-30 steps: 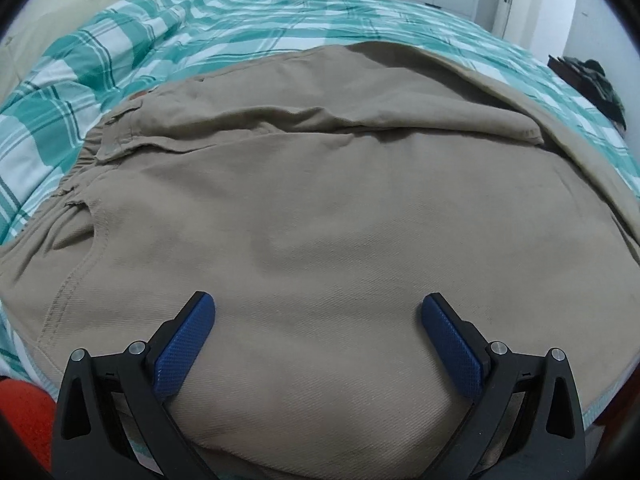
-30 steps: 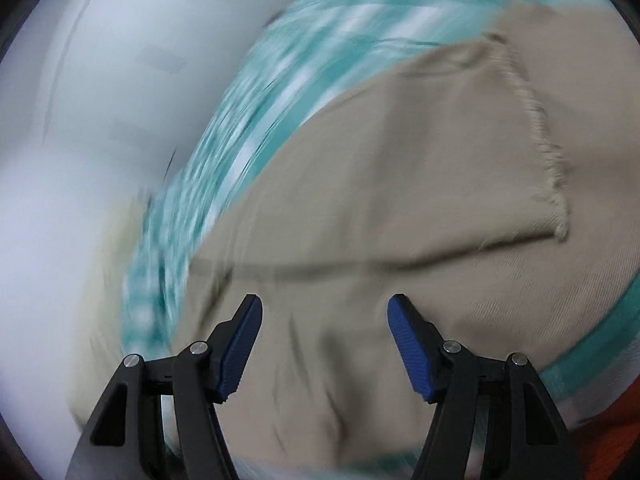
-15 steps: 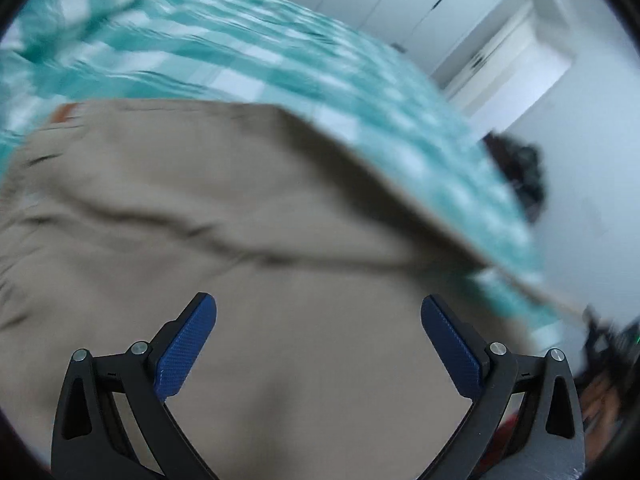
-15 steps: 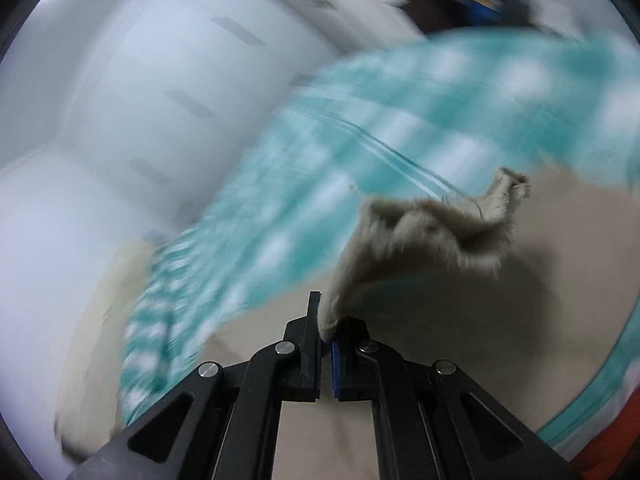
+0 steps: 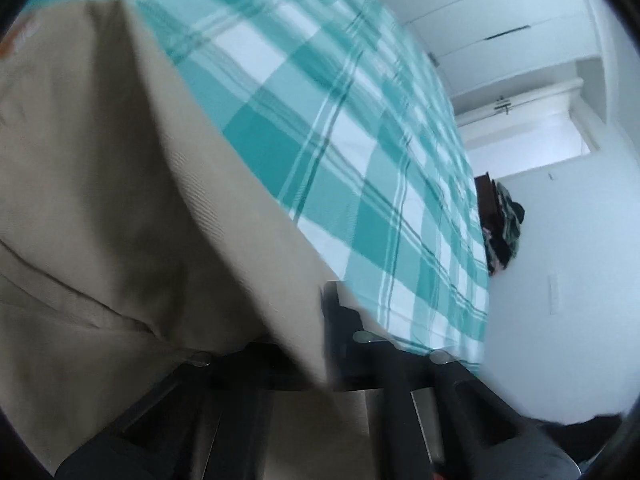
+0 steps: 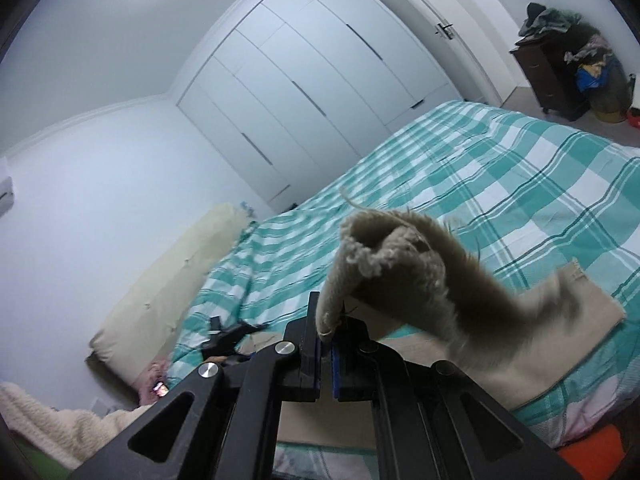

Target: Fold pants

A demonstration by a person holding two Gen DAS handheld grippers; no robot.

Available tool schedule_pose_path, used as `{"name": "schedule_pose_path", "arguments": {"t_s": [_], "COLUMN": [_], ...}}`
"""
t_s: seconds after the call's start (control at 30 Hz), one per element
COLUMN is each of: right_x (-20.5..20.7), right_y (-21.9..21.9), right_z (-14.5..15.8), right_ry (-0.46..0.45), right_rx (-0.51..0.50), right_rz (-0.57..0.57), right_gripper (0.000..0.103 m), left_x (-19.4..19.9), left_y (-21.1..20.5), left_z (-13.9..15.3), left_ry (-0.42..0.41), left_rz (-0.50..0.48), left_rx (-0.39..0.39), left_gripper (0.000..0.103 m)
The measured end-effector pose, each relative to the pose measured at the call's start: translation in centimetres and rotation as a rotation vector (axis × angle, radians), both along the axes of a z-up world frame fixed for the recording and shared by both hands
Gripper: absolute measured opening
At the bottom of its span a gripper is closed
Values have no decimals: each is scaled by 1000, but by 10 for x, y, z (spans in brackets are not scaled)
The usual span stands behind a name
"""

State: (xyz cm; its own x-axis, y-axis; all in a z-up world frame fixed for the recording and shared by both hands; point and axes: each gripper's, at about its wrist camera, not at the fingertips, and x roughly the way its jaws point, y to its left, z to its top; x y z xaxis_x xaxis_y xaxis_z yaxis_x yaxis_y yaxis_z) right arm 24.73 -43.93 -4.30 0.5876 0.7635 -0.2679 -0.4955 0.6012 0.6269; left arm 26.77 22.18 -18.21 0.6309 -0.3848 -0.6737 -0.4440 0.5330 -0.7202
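garment: beige cotton twill pants (image 6: 556, 320), part lifted off the bed, part lying on the teal-and-white checked bedspread (image 6: 520, 184).
right hand-held gripper: the right hand-held gripper (image 6: 326, 354) is pinched closed on a frayed hem of the pants; the blue pads show only a thin slit, with cloth rising out of it.
left hand-held gripper: the left hand-held gripper (image 5: 320, 364) is closed, and the beige cloth drapes over its black frame; the pads themselves are hidden under fabric, so the exact spot of the pinch cannot be seen.
where the cloth runs, right view: from the closed pads the hem curls upward, then the fabric sweeps down and to the right, ending in a flat panel resting on the bed near its lower right edge.
where the cloth runs, left view: the pants fill the left half of the view as a broad hanging sheet; its edge slants from upper left down to the gripper, with bare bedspread (image 5: 360, 160) to the right.
long axis: judged to run between the two grips, across the near side of the bed.
nearer hand: each grips its own end; neither is clearly closer to the resting panel.
likely next need: carrying the lifted ends over toward the panel on the bed.
background: white wardrobe doors (image 6: 320, 92), a cream pillow (image 6: 172, 280).
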Motion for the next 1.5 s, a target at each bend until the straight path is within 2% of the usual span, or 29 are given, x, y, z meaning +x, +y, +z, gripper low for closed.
{"name": "schedule_pose_path", "arguments": {"t_s": [0.03,0.1,0.17,0.23,0.27,0.33,0.4,0.47,0.53,0.63,0.73,0.83,0.9,0.97,1.03,1.07,1.1,1.13,1.2,1.27,1.33,1.43,1.5], "right_x": [3,31,67,101,115,125,133,141,146,140,135,132,131,134,132,134,137,140,143,139,136,138,137], "right_y": [-3,-2,3,14,18,20,16,7,-9,-32,-40,-45,-49,-58,-68,-71,-73,-75,-73,-71,-78,-93,-94], "right_z": [0,-6,-8,2,16,35,39,14,-45,-132,-173,-176,-171,-171,-165,-165,-165,-167,-164,-144,-131,-141,-158], "right_ry": [-1,44,58,7,-55,-142,-147,-44,137,383,461,452,445,455,454,463,479,501,506,427,378,432,473], "right_rx": [-19,-84,-172,-249,-248,-209,-165,-188,-289,-406,-475,-465,-441,-421,-376,-351,-330,-323,-362,-416,-428,-514,-578], "right_rz": [-2,-7,-24,-42,-42,-16,69,123,95,40,5,-9,-31,-80,-113,-132,-150,-159,-172,-188,-219,-260,-255], "right_gripper": [3,3,3,3,3,3,3,4,4,4,4,5,16,46,53,41,26,3,3,3,3,3,3], "left_x": [0,2,-8,-31,-57,-91,-129,-148,-160,-168,-167,-162,-162,-156,-156,-156,-155,-154,-157,-159,-156,-152,-155], "left_y": [1,-2,-7,-11,-19,-29,-46,-63,-84,-96,-98,-94,-95,-96,-97,-97,-98,-99,-103,-114,-127,-139,-136], "left_z": [1,20,66,105,132,146,122,74,16,-24,-17,-4,-1,-7,-13,-14,-15,-11,-1,11,7,-17,-27], "left_ry": [2,-20,-127,-245,-321,-371,-301,-177,-28,59,47,12,5,10,18,21,21,15,-20,-64,-46,37,50], "left_rz": [10,22,66,104,117,108,48,-28,-100,-87,-89,-83,-78,-83,-87,-87,-86,-84,-94,-135,-181,-230,-220], "left_rx": [0,53,124,183,255,336,371,353,333,274,290,302,301,317,321,318,318,317,320,352,367,388,355], "left_gripper": [2,2,2,3,4,6,6,6,6,5,5,5,6,6,5,5,5,5,5,6,6,6,7]}}
